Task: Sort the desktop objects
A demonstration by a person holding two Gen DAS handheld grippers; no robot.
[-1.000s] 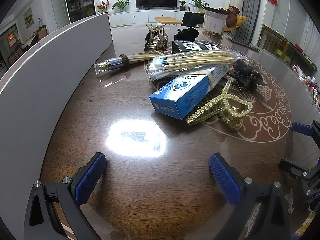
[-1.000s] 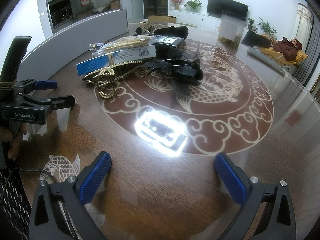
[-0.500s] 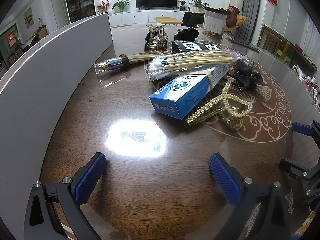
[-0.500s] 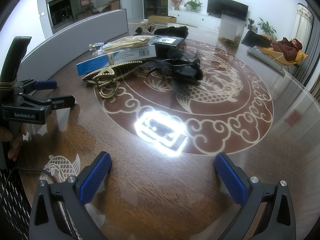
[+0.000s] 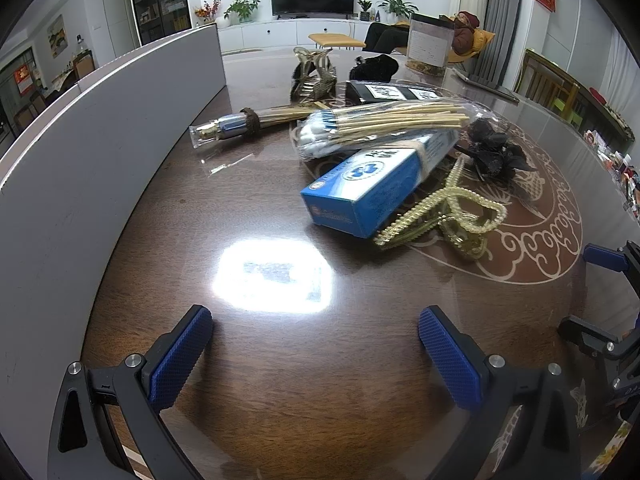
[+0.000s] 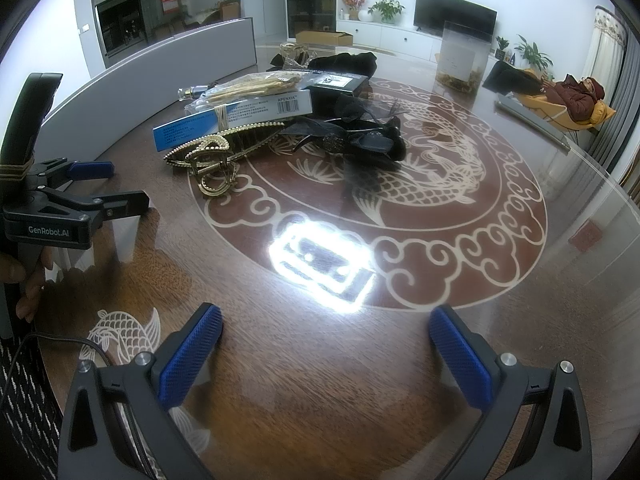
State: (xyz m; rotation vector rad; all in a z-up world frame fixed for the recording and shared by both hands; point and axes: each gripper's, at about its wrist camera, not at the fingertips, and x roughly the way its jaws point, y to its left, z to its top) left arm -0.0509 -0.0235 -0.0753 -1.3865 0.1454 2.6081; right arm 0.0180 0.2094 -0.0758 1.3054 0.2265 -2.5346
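Pile of desktop objects sits on the bench (image 5: 280,360), toward its far-left part, beside the grey curved panel (image 5: 100,160). Blue box (image 5: 372,184) lies in the middle of the pile, long side angled away from the left camera; a band wraps it partway along. On top of it rests a clear plastic bag (image 5: 384,124) holding cotton swabs on wooden sticks, white tips bunched at the left end. Gold pearl hair clip (image 5: 448,216) touches the box's right flank and spills onto the inlaid ring. Black flower hair piece (image 5: 496,156) lies just right of the box. Black box with white label (image 5: 384,92) lies behind the bag. Small spray bottle (image 5: 220,130) lies on its side to the left of the bag, a dark hair tie around it. A second gold claw clip (image 5: 312,76) stands further back.

Compared with the frames 0.5 s and 1.0 s ago: no object has shifted; both cameras show the same framing.

Left tongs (image 5: 316,344): spread wide, nothing between the blue pads, low over bare bench short of the pile. Right tongs (image 6: 324,344): spread wide, empty, over the bench near the light glare. In the right view, the left tongs (image 6: 120,188) show at the left edge, a hand (image 6: 28,280) on the handle.
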